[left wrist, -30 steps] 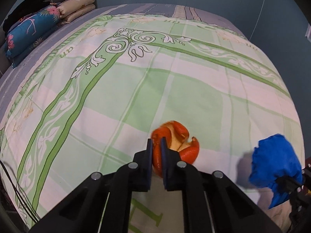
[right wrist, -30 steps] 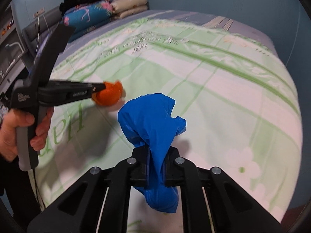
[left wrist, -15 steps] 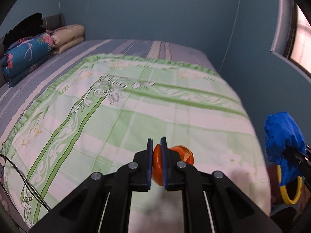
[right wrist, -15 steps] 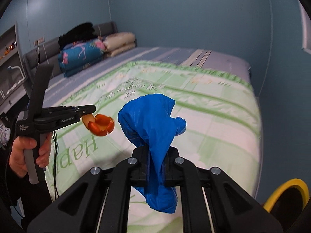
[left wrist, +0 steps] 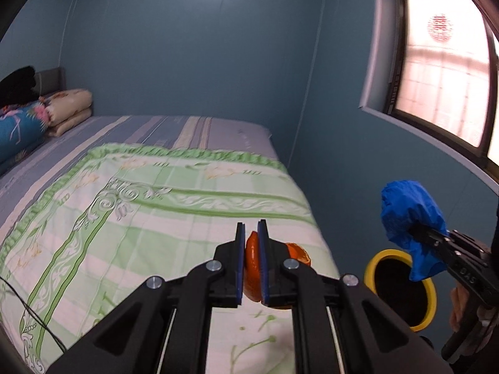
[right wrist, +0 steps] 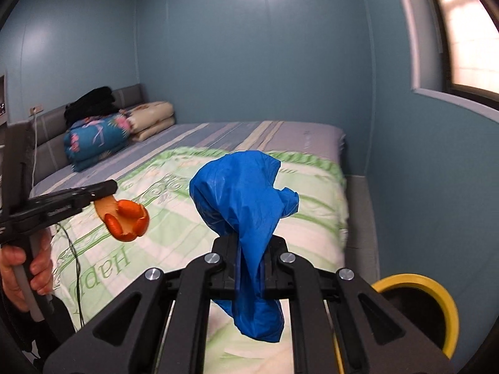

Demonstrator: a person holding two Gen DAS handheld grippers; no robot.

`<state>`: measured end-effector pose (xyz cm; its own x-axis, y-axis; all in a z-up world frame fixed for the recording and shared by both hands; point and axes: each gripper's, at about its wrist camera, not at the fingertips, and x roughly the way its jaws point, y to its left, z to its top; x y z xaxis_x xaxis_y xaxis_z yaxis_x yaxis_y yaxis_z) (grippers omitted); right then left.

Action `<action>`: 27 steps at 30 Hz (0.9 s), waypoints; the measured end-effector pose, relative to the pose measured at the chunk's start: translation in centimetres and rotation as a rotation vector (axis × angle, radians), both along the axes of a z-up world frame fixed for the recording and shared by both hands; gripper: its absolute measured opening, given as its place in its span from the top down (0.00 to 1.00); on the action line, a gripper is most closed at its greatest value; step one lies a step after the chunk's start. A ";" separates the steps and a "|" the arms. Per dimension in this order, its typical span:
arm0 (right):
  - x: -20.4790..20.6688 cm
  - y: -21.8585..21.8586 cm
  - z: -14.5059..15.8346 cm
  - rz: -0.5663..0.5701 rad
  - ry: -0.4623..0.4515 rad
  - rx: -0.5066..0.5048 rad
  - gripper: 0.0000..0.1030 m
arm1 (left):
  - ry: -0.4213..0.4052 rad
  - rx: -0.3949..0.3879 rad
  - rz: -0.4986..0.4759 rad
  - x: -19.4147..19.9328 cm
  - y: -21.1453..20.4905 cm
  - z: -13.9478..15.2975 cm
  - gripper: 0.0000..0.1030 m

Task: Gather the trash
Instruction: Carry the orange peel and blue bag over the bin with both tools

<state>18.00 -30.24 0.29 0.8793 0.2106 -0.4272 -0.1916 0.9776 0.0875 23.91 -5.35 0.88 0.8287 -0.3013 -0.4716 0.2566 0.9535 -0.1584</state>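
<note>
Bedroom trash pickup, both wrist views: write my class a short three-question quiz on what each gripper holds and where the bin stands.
1. True or false: the left gripper is shut on the orange peel.
2. Multiple choice: what does the right gripper hold? A. a pillow B. a crumpled blue plastic bag C. a cable
3. Short answer: where is the yellow-rimmed bin relative to the bed?

Key
1. True; the peel is pinched between the pads, clear of the quilt.
2. B.
3. On the floor beside the bed, on its window side, with its opening facing up.
</note>
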 end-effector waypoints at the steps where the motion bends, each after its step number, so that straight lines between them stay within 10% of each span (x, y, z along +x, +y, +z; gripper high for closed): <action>1: -0.3 -0.5 0.2 -0.010 -0.004 0.004 0.93 | -0.014 -0.001 -0.018 -0.5 -0.8 0.5 0.93; 14: -5.6 -9.2 0.2 -0.220 -0.050 0.040 0.93 | -0.113 0.041 -0.230 -4.5 -11.5 3.1 0.93; 27: -7.0 -17.2 -4.8 -0.403 0.033 0.065 0.93 | -0.040 0.090 -0.372 -2.9 -22.0 -0.6 0.93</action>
